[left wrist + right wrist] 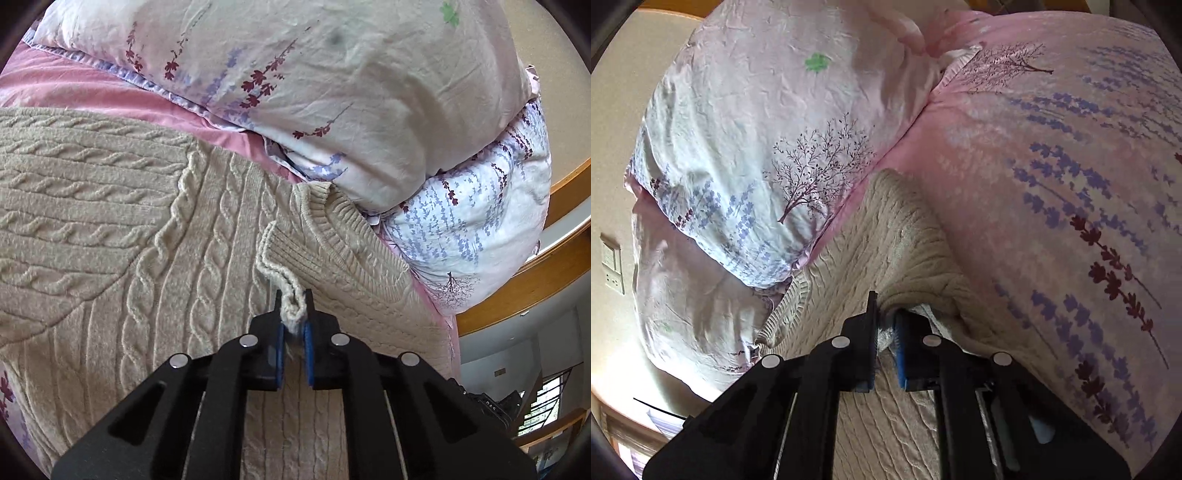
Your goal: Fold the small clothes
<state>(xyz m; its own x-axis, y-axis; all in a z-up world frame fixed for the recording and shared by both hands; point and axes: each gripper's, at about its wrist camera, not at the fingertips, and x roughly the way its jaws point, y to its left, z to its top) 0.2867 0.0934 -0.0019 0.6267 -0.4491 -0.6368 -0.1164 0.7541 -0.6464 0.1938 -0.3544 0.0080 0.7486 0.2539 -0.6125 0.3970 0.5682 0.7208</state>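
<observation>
Your left gripper (293,314) pinches the sweater (110,229) hem between its fingers; right gripper (886,325) fingers clamp a sweater (886,229) fold, on the bed.

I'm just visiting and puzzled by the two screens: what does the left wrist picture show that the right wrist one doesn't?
Only the left wrist view shows the sweater's cable pattern spread wide, its ribbed edge pinched by the left gripper, plus wooden rails. Only the right wrist view shows a wall switch and the right gripper closed on a raised fold. Both show the beige sweater and floral bedding.
</observation>
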